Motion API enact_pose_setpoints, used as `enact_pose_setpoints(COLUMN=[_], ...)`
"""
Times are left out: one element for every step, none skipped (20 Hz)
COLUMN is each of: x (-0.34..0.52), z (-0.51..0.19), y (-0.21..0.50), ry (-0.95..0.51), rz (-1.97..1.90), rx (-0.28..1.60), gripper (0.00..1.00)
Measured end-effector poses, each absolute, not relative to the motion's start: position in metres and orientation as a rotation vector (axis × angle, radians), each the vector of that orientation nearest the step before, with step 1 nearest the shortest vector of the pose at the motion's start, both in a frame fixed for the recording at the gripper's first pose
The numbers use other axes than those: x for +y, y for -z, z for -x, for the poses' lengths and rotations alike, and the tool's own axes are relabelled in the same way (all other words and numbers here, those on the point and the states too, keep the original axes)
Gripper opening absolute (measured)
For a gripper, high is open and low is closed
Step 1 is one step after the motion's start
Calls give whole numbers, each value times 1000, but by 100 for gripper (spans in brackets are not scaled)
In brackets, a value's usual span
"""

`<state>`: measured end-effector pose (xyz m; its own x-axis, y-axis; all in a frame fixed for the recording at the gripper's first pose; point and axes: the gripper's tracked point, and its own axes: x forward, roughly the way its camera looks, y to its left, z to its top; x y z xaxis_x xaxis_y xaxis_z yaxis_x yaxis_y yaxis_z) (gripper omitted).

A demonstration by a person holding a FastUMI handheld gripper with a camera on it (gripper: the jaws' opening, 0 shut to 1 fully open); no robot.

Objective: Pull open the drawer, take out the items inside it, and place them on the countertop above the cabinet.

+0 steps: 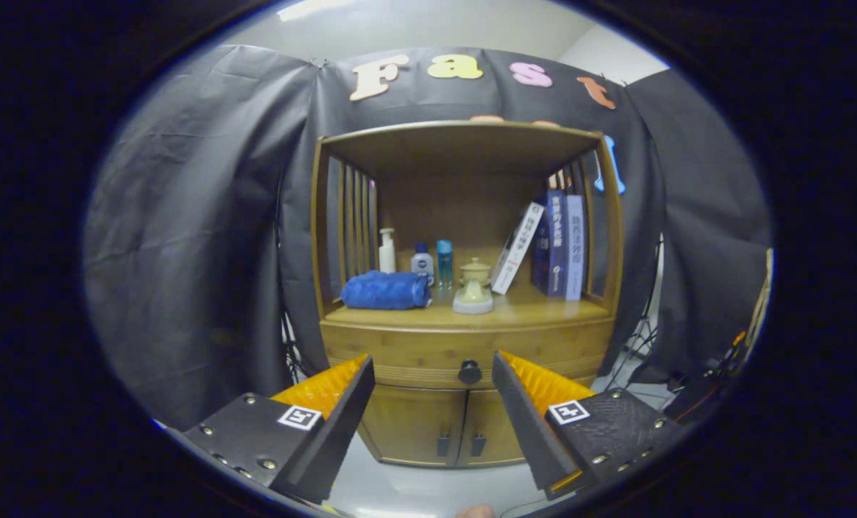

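Drawer (464,357) is sitting shut under the counter (536,311), knob (469,371) centred on its front. Gripper (433,385) is hovering spread wide, knob lying beyond and between the fingers, no contact. Knob is looking small, round, likely slippery: pinch it squarely. Wooden drawer should be sliding stiffly, so pull straight.

Wooden countertop (543,311), blue towel (385,290), bottles (422,263), jar (473,287), books (558,244)

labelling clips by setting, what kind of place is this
Likely a staged recording booth rather than a real home: black cloth hangs as walls behind a lone wooden cabinet, a stand's legs show at its edge, and the open gripper points at the closed drawer's knob.
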<state>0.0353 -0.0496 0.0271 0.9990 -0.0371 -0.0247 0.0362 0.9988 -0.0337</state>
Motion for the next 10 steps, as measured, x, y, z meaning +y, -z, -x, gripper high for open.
enact_pose_setpoints(x=[-58,-60,-58,-60,-60,-57,-57,-63,-71,-79], z=[-30,-25,-22,-18,-16,-14,-13,-8,-4,1], y=[-39,-51,-58,-61,-71,-82,-89,-94,-98,-104], ry=[53,48,44,58,55,30,25,42,76,105], rz=[42,23,-12,-56,-82,-98,-106,-97,-80,-59], rx=[6,-5,-4,7,-5,-27,-38,-38,-41,-45], gripper=[99,99,99,99,99,99,99,99,99,99])
